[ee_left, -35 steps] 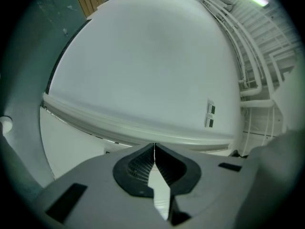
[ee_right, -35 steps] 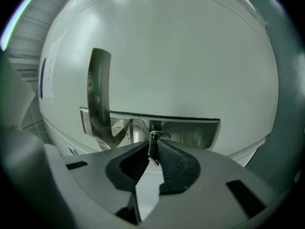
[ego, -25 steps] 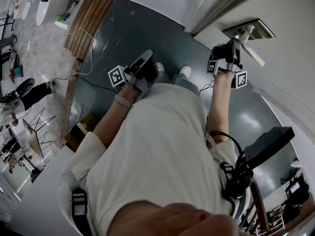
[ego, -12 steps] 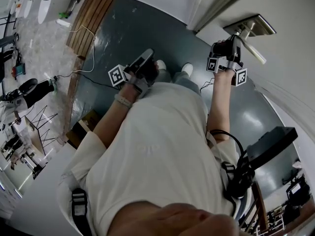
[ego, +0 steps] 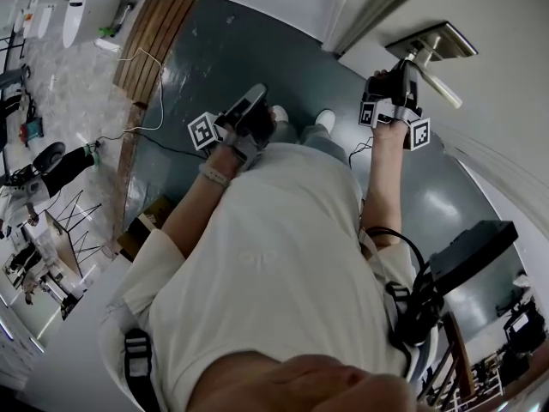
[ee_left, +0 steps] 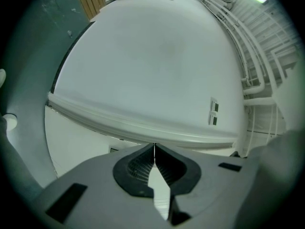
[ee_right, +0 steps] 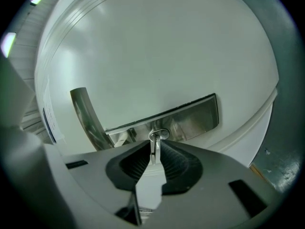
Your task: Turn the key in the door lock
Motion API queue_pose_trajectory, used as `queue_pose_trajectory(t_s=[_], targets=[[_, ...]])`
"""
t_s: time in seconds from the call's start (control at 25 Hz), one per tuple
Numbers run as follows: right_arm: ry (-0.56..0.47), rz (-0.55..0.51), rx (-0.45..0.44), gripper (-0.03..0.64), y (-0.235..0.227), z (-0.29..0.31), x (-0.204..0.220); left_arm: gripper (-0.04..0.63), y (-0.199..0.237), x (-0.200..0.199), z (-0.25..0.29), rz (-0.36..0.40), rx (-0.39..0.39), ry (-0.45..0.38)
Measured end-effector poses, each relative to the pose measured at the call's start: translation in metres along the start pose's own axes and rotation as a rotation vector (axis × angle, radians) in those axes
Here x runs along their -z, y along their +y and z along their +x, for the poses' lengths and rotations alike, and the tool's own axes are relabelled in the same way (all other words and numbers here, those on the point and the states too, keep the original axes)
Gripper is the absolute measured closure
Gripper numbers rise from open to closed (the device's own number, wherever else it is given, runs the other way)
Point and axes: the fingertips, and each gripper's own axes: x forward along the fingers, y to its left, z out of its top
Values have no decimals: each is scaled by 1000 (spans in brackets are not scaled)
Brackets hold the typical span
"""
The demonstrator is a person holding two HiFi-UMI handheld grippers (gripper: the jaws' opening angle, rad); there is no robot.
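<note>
R tongs (ee_right: 153,157): jaws nearly together, pinched on a small silver metal key (ee_right: 154,142); ribbed pads press its two flat sides.
L tongs (ee_left: 154,149): jaws fully together, nothing betw. them; idle, well apart from the plate.
Landmark: brushed-steel rectangular lock plate (ee_right: 190,118) on the white door (ee_right: 157,46).
Key spot: in the keyhole at the plate's lower middle, sticking out toward me, straight ahead of R tongs.
Key axis: shaft runs in line w/ my jaws, into the plate; its flat stands upright betw. the pads.
Nearer hand: R, already on it. L has no part here, I reckon.
Next move (my guess): roll R wrist about the shaft line w/o pushing sideways, else key may bind or slip from the pads.
Handle: curved silver lever handle (ee_right: 88,118), just beside the key on the same plate; needs clearance as I roll.
Task stage (my read): key gripped, turn not yet done.
Writing: none legible. Only black-and-white square markers (ego: 202,133) on my tongs' cubes; no brand visible on plate or key.
</note>
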Motion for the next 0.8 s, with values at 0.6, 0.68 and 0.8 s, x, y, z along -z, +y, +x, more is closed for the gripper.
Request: queue_pose_trajectory(t_s=[0.6, 0.68, 0.8], targets=[[429, -1676, 282, 471, 32, -44, 47, 586, 3, -6, 18, -64, 21, 89], [479, -1899, 328, 469, 28, -41, 48, 586, 3, -8, 18, -70, 23, 89], [540, -2182, 396, 469, 22, -35, 53, 586, -2, -13, 15, -73, 26, 85]])
